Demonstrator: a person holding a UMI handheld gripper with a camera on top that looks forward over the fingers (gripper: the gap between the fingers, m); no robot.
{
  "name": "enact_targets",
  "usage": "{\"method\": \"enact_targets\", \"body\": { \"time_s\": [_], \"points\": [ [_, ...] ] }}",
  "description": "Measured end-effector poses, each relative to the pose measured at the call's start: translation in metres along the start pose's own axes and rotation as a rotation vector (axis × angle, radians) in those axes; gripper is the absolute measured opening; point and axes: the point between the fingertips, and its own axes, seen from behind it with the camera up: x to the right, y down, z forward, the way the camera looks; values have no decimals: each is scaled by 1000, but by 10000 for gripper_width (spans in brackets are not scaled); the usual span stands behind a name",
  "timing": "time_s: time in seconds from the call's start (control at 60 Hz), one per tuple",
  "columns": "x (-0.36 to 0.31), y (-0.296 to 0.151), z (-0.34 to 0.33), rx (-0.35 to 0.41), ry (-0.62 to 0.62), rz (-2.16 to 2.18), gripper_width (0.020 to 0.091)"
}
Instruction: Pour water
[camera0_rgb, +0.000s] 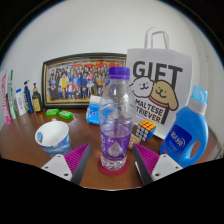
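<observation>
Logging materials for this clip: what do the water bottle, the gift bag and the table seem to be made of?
Water bottle, standing between the open gripper fingers: clear, glossy plastic, see-through with a purple cap. Gift bag: probably matte white paper, flat printed panels and thin handles. Table: looks like polished brown wood or veneer, with soft reflections.

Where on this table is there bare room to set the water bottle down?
Bare wood lies left of the gripper, between the white cup and the table edge. A smaller patch sits between the green blocks and the water bottle, which stands between the open fingers. The right is crowded: blue detergent bottle, Rubik's cube, gift bag.
</observation>
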Motion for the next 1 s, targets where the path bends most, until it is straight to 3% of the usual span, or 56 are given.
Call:
{"method": "enact_targets", "body": {
  "time_s": [0.217,0.467,0.7,1.0],
  "points": [
    [-10,1,-57,-84,40,-4,856],
    [-49,-18,-179,-143,83,15,857],
    [-89,-30,-278,-150,135,0,855],
    [-108,-28,-323,-145,194,-7,854]
  ]
}}
